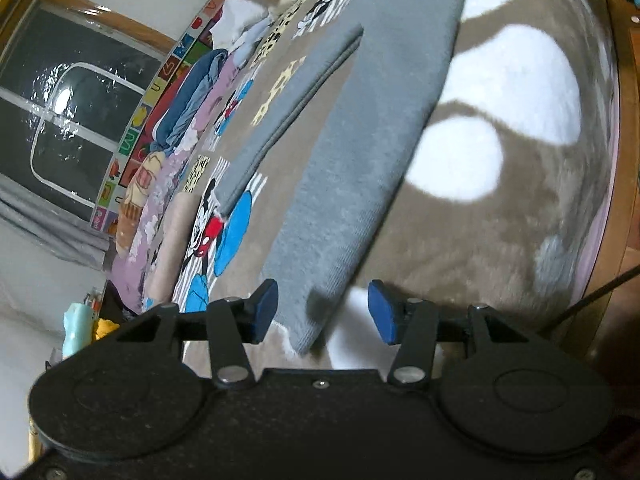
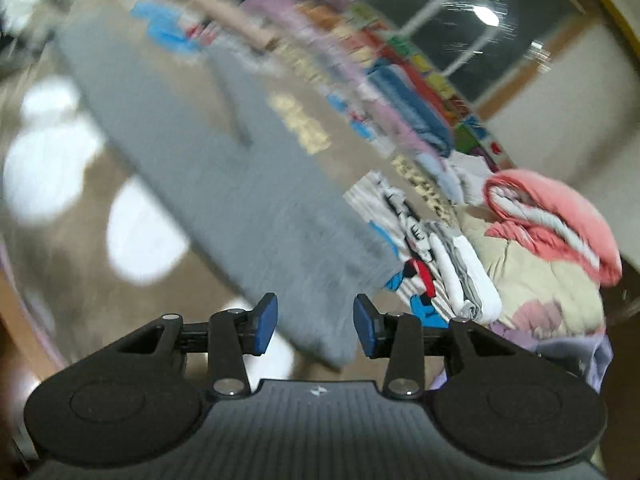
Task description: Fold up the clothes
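- A big brown blanket [image 1: 460, 240] with white spots covers the bed.
- A long gray garment [image 1: 360, 152] lies flat on the brown blanket, folded into a strip. One more gray part lies beside it.
- A heap of clothes [image 2: 552, 240], pink on top, sits on the blanket past the gray garment's end.
- A small folded white cloth [image 2: 468, 276] lies beside that heap.
- The left gripper [image 1: 323, 312] has its blue fingers wide apart over the gray garment's end, holding nothing.
- The right gripper [image 2: 316, 326] is spread wide over the garment's other end, holding nothing.
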### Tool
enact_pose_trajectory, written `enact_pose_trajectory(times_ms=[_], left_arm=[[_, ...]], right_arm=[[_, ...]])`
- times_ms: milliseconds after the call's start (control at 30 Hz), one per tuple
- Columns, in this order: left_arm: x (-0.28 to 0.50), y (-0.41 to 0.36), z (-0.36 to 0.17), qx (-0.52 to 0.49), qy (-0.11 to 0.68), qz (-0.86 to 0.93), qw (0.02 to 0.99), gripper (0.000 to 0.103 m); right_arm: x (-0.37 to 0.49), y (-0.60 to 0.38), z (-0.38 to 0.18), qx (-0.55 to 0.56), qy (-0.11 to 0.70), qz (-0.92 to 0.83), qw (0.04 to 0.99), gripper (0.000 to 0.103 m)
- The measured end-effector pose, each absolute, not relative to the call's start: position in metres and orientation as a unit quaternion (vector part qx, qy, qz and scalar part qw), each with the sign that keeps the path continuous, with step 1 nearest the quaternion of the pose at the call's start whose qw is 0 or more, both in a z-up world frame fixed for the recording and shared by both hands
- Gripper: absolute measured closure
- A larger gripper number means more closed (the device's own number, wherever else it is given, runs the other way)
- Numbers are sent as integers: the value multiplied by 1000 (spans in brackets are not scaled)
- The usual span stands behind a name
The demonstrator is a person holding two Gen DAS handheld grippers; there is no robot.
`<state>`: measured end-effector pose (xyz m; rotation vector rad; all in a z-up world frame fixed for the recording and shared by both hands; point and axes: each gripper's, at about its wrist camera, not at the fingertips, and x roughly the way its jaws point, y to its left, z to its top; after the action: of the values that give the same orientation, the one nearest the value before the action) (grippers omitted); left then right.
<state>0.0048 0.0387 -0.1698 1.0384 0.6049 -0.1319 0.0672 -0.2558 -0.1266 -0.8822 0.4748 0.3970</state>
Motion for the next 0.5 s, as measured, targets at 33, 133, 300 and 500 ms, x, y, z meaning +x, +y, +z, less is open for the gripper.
enact_pose_trajectory(times_ms=[33, 133, 300, 500], left_arm=[[5, 40, -170, 489, 281, -60, 823, 52], [7, 45, -173, 495, 276, -55, 822, 58], [8, 49, -183, 518, 259, -53, 813, 65], [7, 50, -196, 542, 243, -48, 803, 67]], right_arm=[[67, -252, -132, -440, 234, 187, 847, 61], [76, -246, -151, -492, 256, 179, 813, 61], [82, -241, -175, -549, 251, 181, 777, 61], [83, -244, -179, -559, 236, 193, 771, 61]])
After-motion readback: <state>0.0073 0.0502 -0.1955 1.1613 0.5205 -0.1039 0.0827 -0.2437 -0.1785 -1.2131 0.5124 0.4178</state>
